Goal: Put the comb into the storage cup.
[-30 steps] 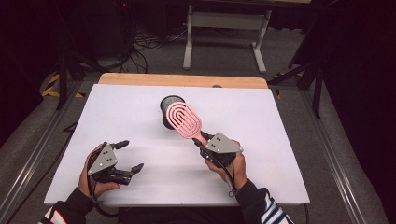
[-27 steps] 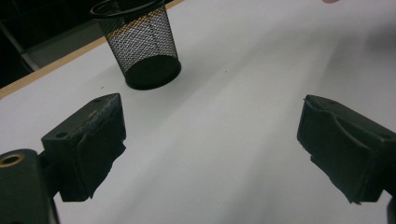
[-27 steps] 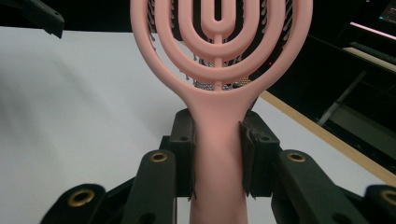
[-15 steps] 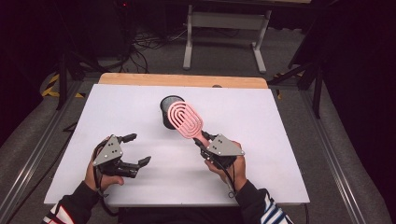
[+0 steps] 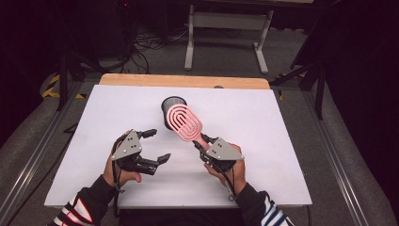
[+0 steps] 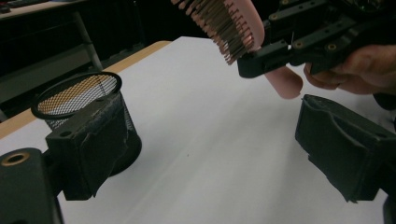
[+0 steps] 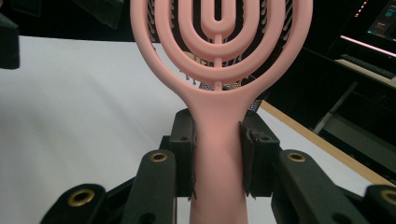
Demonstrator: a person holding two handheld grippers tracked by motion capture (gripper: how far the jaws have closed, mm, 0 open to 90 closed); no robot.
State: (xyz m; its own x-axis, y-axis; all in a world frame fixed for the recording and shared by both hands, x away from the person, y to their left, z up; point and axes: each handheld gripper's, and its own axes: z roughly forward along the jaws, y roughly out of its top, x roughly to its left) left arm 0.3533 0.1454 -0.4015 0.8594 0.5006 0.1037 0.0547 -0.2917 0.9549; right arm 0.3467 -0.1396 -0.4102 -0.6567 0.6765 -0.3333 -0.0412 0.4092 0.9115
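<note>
The left gripper [image 5: 149, 146] hangs released, nothing between its jaws. Right of it, the right gripper [image 5: 203, 145] clenches the pink hairbrush [image 5: 184, 122] by its handle, above the table [image 5: 282, 141], head near the mesh cup [image 5: 173, 104]. Pickup looks done; dropping it in remains.

Two arms in striped sleeves come in from the bottom of the table, and each hand holds a black two-jaw gripper with a grey three-cornered plate on top. The left gripper [image 5: 154, 145] is lifted a little off the table, its jaws stand wide apart with nothing between them, and they point toward the other hand. The right gripper [image 7: 217, 156] has its jaws pressed tight on both sides of a pink plastic hairbrush [image 7: 219, 70] handle, and it holds the brush up at a slant.
</note>
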